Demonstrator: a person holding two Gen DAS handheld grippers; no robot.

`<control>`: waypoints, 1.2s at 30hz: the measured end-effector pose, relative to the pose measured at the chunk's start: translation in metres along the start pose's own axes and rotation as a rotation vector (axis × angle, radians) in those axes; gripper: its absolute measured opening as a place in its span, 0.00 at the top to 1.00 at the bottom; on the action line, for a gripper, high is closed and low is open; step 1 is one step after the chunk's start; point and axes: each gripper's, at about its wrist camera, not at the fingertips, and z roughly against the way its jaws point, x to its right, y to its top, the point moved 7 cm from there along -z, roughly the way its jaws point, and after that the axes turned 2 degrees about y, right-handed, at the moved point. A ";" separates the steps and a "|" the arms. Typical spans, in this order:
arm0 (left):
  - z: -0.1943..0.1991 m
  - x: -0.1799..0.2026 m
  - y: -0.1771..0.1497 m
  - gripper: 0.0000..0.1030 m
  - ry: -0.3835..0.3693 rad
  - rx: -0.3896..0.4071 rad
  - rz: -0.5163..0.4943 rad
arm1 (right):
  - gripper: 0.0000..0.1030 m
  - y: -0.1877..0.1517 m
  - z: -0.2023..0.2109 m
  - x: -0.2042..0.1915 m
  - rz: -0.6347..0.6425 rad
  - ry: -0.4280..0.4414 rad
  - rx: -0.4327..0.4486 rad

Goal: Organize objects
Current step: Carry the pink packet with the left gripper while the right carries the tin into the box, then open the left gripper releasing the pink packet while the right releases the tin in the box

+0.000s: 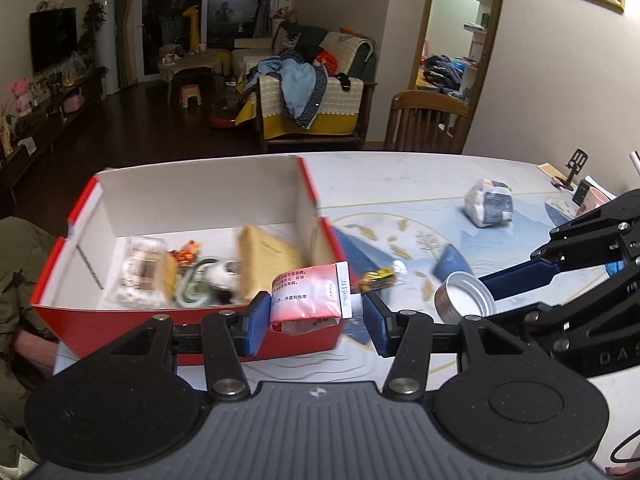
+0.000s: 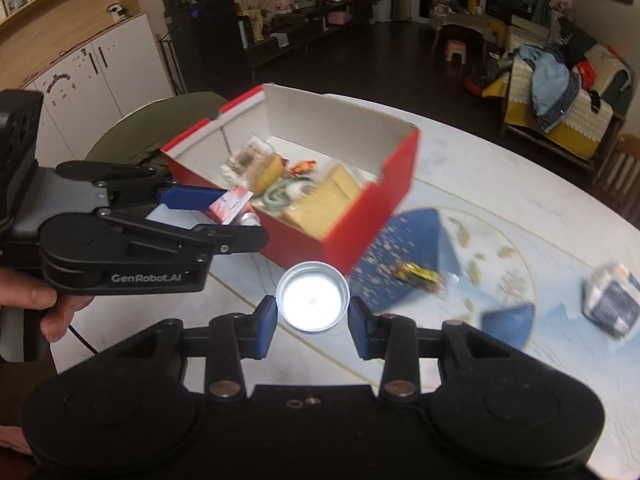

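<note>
A pink tube [image 1: 310, 296] is pinched crosswise between the blue fingers [image 1: 256, 322] of the left gripper [image 1: 316, 320], low in the centre of the left view, its white cap end against the right-hand pad. A silver tin [image 2: 313, 300], open side towards the camera, is clamped at its rim by the right gripper [image 2: 313, 320] in the lower middle of the right view; the same tin [image 1: 466, 294] is seen at lower right in the left view. A hand [image 2: 38, 304] on the left gripper's handle is seen at the left edge. Just beyond the tube, a red box [image 1: 192, 320] is set on the patterned surface [image 1: 420, 184], holding a tan packet [image 1: 268, 252], a clear bag [image 1: 142, 272] and other small items, blurred. A small wrapped item [image 1: 378, 278] lies right of the box, and a white packet [image 1: 490, 202] lies farther off at upper right.
</note>
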 end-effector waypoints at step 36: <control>-0.149 -0.164 0.081 0.52 0.147 -0.158 -0.118 | 0.64 0.121 -0.170 -0.009 0.045 -0.164 -0.066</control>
